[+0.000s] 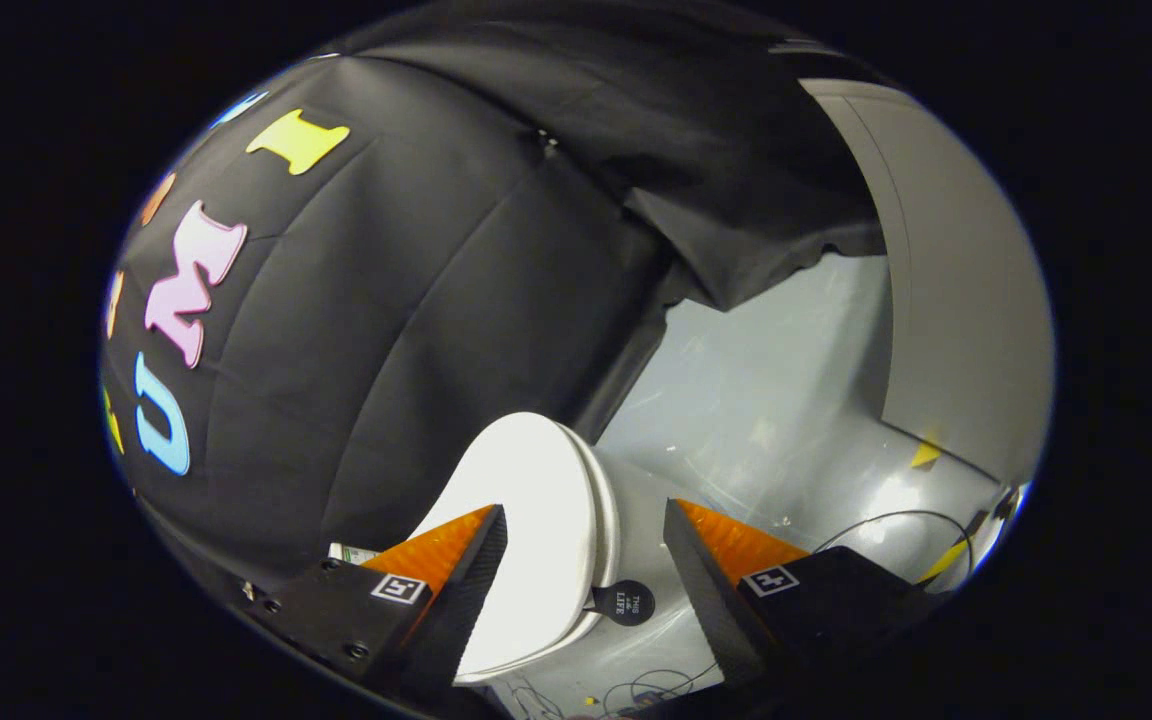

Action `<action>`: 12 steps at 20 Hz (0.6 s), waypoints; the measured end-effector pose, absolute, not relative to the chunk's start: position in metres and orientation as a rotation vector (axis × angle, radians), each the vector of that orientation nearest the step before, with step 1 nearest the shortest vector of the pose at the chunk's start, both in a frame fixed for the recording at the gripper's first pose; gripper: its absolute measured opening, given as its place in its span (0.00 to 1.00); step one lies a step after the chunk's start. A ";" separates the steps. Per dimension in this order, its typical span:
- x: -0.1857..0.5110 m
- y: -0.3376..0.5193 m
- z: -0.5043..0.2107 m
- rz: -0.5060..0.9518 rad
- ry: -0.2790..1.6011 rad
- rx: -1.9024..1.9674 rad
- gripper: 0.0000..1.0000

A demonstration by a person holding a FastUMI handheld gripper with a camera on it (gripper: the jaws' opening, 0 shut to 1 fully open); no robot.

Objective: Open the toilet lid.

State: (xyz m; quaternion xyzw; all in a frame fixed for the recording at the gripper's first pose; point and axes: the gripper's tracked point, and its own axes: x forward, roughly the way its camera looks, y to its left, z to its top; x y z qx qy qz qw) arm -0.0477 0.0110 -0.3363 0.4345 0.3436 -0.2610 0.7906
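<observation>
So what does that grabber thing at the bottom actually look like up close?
The gripper has two wedge-shaped fingers, black with a ribbed texture on their inner faces and bright orange on their outer sides. Each sits on a black block with screws, carrying a small square black-and-white marker. The fingers stand apart.

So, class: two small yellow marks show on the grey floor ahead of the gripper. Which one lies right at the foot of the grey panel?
The yellow mark at the base of the grey panel. The other, a yellow strip, lies nearer the open gripper, beside a black cable.
</observation>
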 end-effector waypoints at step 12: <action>-0.088 0.061 -0.397 -0.569 1.072 1.226 0.98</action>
